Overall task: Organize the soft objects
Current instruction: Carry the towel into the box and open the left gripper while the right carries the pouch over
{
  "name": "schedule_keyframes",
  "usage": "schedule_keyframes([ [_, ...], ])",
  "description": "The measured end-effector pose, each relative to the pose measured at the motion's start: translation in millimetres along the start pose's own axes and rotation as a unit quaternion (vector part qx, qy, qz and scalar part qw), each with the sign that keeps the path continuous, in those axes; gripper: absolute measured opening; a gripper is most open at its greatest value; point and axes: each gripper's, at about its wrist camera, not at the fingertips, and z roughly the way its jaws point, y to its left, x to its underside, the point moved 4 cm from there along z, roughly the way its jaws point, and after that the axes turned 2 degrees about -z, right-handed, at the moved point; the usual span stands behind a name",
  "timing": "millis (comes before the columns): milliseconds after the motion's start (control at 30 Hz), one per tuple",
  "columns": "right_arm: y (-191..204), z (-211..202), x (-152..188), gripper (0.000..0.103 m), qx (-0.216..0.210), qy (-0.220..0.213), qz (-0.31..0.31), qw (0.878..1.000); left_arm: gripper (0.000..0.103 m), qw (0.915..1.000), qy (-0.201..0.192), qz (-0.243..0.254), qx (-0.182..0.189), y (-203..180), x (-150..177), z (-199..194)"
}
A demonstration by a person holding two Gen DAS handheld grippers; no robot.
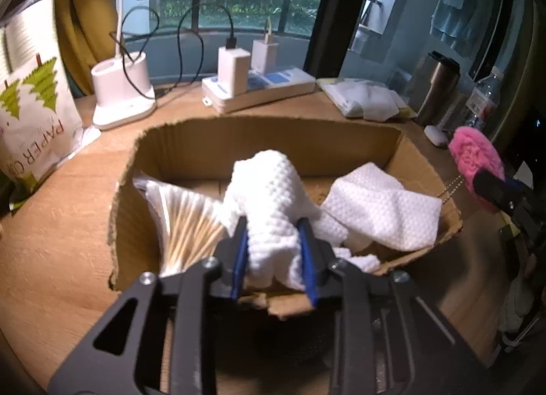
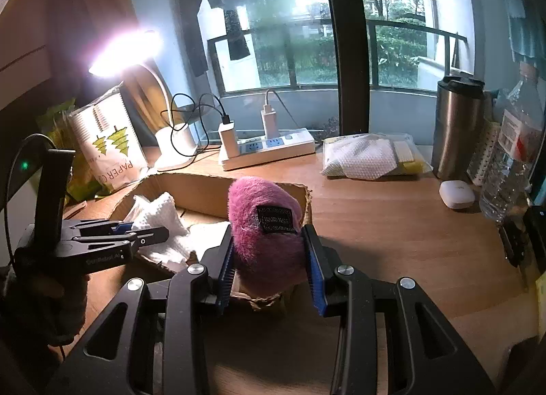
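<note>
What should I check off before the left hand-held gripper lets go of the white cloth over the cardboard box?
1. White textured cloth sits between the left hand-held gripper pads: ok.
2. Cloth is over the cardboard box opening, not the desk: ok.
3. Landing room inside the box beside the cotton swab pack and the folded white cloth: ok, though tight.
4. Whether the left pads still press on the cloth: cannot tell.
5. Pink plush toy held firmly in the right hand-held gripper: ok.
6. Right hand-held gripper clear of the drop spot, off to the box's side: ok.
</note>
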Motion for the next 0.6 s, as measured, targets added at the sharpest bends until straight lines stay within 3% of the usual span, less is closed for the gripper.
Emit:
schedule_keyframes([
  [100,6,2,-4,0.039,0.000,0.002,-0.008,1.000,0.040,0.9999,-0.013,0.004,-0.001,-1,-1,-9],
  [133,10,3,-7,0.039,0.000,0.003,-0.013,1.000,0.064,0.9998,-0.017,0.002,0.004,0,-2,-13],
  [167,14,3,-9,0.039,-0.001,0.002,-0.018,1.000,0.081,0.9996,-0.025,-0.004,0.016,1,-2,-19],
  [433,47,4,-24,0.039,-0.003,-0.003,-0.048,0.999,0.082,0.9975,-0.057,-0.023,0.034,19,-5,-50],
  [600,67,12,-29,0.039,-0.005,0.001,-0.059,0.998,0.082,0.9961,-0.077,-0.033,0.028,38,-4,-67],
])
